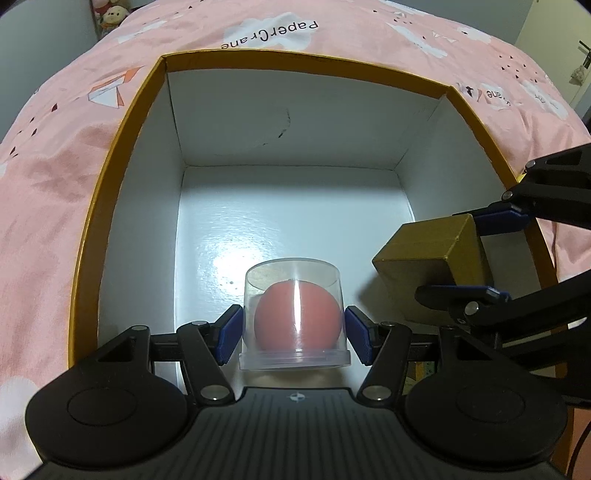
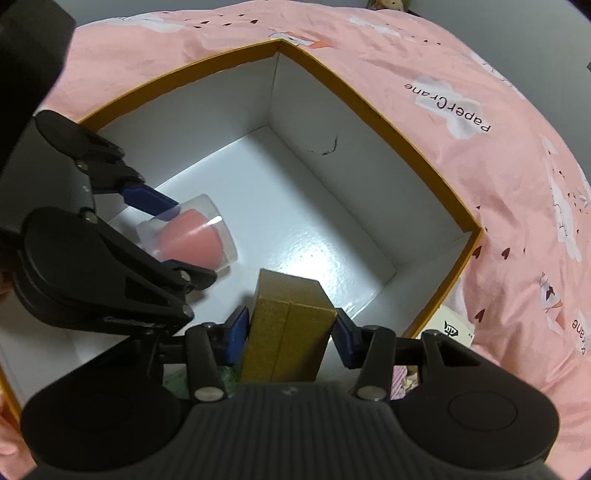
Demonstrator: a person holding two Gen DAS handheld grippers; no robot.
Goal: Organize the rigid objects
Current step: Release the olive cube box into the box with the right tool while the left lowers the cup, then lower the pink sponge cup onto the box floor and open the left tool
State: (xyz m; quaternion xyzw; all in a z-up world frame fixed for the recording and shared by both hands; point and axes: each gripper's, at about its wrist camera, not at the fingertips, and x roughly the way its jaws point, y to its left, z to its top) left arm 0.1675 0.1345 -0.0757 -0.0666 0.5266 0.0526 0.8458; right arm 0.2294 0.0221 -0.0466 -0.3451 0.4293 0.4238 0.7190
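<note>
While over the box (image 1: 122, 155), left hand-held gripper (image 1: 294, 334) pinches clear container (image 1: 294, 317); right hand-held gripper (image 2: 291, 338) probably grips gold block (image 2: 288, 332).

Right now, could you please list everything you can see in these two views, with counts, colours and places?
Storage box: one, white inside with a mustard-yellow rim, open, resting on the bedding.
Clear container: one, transparent cylinder with a pink ball inside, between the left gripper's pads, inside the box.
Gold box: one, gold-brown, small, between the right gripper's pads, over the box's near right part.
Bedding: one, pink with white clouds and "PaperCrane" print, all around the box.
Plush toys: a few, pale, far top left, too small to count.
Printed card: one, white, outside the box's right wall.
Left gripper: one, black with blue pads.
Right gripper: one, black with blue pads.
</note>
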